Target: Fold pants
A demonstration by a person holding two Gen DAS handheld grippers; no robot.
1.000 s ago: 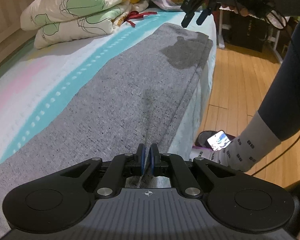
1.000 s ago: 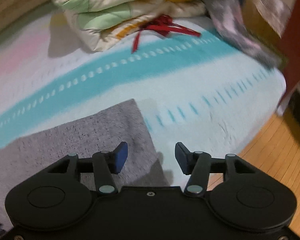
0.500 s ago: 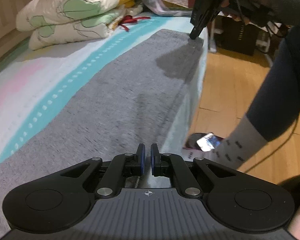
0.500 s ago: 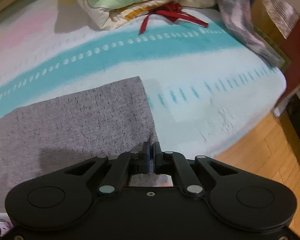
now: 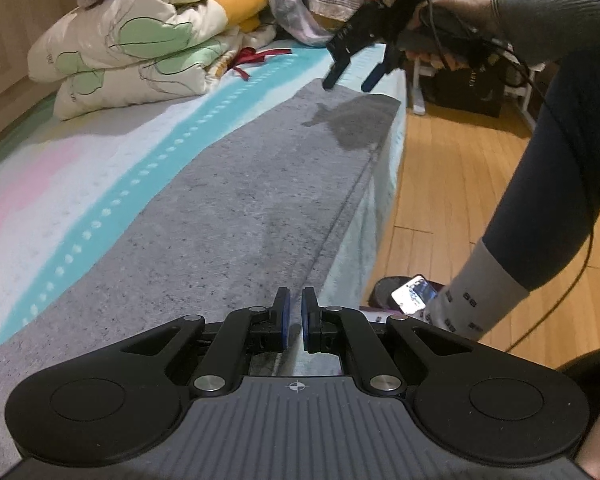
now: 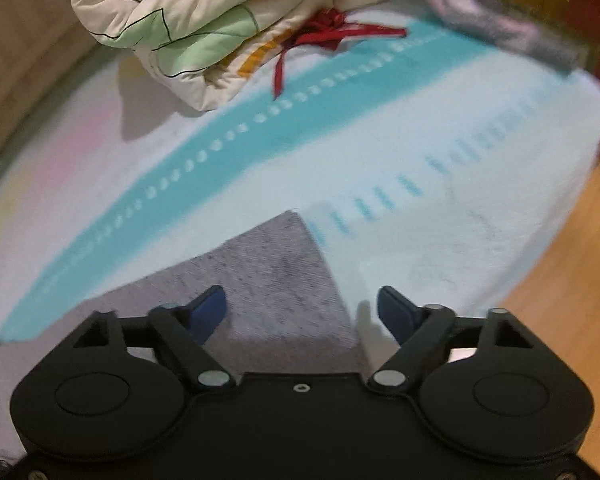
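Two grippers are over the bed (image 5: pixel 52 184). The gray pants (image 5: pixel 228 208) lie flat and long on the striped sheet, near the bed's edge by the wood floor (image 5: pixel 452 184). The left gripper (image 5: pixel 293 320) is low over the near end — its blue pads are almost together, and I cannot tell if cloth is pinched. The right gripper (image 6: pixel 300 312), held in a hand (image 5: pixel 456 16), is above the far end. Its jaws are opening, with nothing pinched. A folded blanket (image 5: pixel 148 48) sits behind.
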